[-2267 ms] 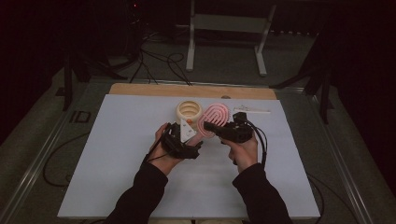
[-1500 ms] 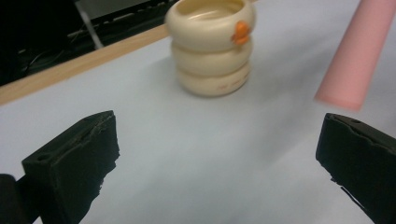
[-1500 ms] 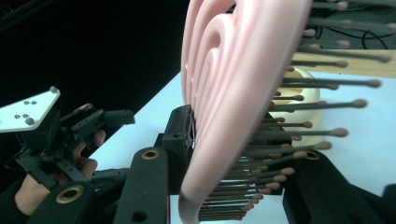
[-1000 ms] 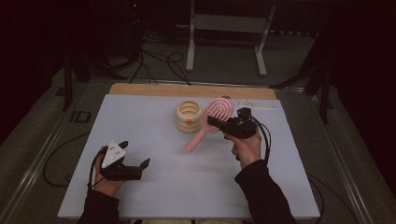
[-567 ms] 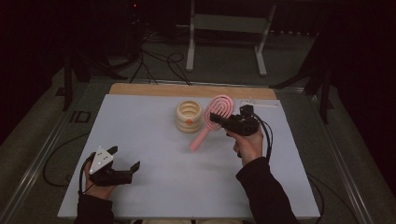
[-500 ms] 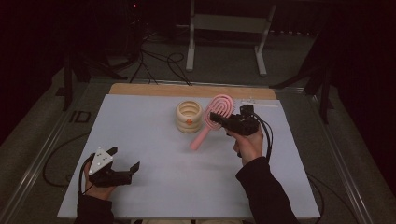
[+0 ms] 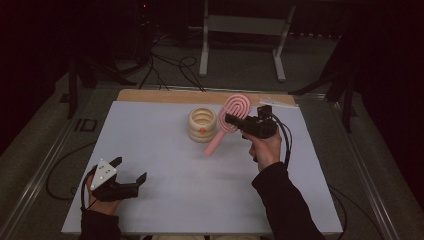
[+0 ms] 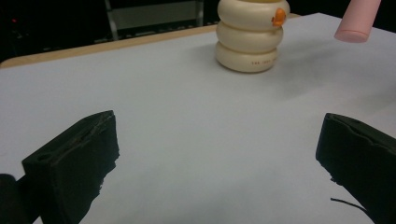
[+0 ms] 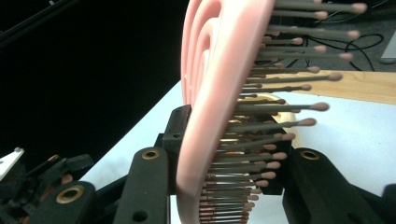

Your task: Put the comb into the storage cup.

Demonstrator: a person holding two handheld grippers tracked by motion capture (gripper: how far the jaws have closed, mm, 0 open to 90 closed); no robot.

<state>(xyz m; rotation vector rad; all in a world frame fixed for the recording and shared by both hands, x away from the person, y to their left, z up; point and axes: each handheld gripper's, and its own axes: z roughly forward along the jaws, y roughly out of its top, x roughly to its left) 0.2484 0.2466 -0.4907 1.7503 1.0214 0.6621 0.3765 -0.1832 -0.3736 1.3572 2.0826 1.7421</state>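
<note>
Just one pink hairbrush [image 7: 231, 114], one cream holder [image 7: 202, 124].

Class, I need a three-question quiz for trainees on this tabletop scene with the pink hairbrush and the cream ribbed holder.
1. True or false: the right gripper is shut on the pink plastic hairbrush.
2. The left gripper is: A) open, holding nothing; B) shut on the holder; C) shut on the brush.
3. What small mark sits on the side of the cream ribbed ring-stack holder?

Key: 1 true. 2 A. 3 an orange spot.
</note>
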